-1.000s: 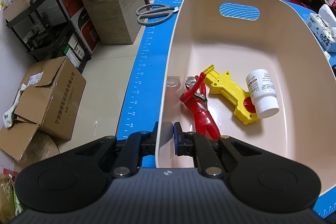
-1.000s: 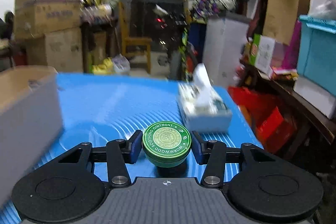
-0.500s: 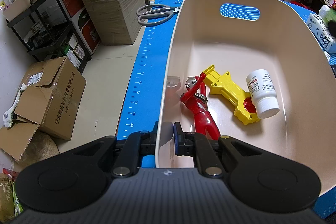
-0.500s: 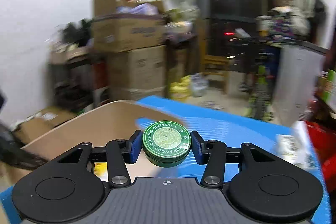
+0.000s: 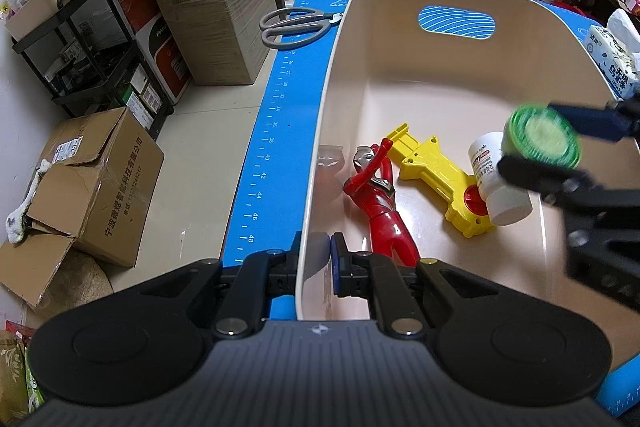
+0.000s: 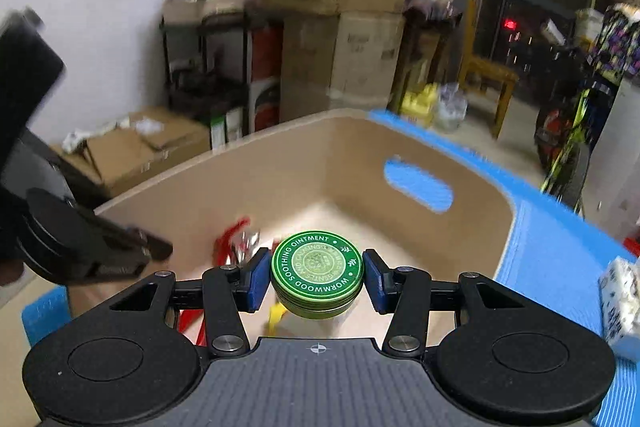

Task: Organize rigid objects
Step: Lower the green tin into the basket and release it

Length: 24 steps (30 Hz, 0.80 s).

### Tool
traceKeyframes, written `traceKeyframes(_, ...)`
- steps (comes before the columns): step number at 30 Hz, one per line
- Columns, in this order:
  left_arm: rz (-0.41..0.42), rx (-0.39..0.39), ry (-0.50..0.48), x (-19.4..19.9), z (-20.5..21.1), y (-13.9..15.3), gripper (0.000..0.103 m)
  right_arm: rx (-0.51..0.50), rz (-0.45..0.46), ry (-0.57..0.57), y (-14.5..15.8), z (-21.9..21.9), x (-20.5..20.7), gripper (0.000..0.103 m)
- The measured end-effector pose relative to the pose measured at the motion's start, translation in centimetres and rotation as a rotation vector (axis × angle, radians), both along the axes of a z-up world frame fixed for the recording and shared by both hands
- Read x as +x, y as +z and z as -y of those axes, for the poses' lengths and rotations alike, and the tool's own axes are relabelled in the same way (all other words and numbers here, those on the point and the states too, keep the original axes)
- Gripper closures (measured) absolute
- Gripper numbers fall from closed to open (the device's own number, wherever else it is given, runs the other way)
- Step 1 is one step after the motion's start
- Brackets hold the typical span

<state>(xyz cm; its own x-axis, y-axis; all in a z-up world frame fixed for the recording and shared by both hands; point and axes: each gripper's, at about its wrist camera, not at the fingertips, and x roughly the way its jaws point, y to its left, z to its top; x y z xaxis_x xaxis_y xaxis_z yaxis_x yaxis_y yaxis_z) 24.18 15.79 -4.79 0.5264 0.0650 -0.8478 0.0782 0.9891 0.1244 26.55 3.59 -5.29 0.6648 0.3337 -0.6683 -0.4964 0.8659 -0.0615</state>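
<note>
Round green metal tin (image 6: 317, 264) lettered "WORMWOOD SOOTHING OINTMENT" sits clamped in the right gripper (image 6: 316, 281) above the smooth beige plastic bin (image 5: 400, 75); left gripper (image 5: 315, 263) pinches the bin's near wall.

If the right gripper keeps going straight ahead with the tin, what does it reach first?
Probably the beige plastic bin's far inner wall, near its handle cutout. The right gripper, shut on the green round ointment tin, is over the bin's inside; depth is uncertain.
</note>
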Motion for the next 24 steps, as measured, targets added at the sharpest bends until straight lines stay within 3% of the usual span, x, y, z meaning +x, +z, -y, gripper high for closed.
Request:
traceKeyframes(3, 0.001, 0.001, 0.0, 0.0, 0.0, 0.0, 0.089, -0.03, -0.068, 0.004, -0.7, -0.3, 0.5, 0.049)
traceKeyframes(6, 0.0, 0.001, -0.001, 0.0, 0.0, 0.0, 0.089, -0.035, -0.077, 0.005, -1.1, 0.0, 0.3, 0.049)
traceKeyframes(8, 0.001, 0.001, -0.001, 0.0, 0.0, 0.0, 0.089, -0.015, -0.071, 0.004, -1.0, 0.5, 0.0, 0.042)
traceKeyframes(16, 0.001, 0.0, 0.0, 0.0, 0.0, 0.0, 0.089, 0.111, 0.017, -0.055, 1.6, 4.2, 0.1, 0.034)
traceKeyframes(24, 0.004, 0.0, -0.002, 0.0, 0.1, 0.0, 0.089, 0.15, 0.126, -0.246, 3.3, 10.4, -0.2, 0.031)
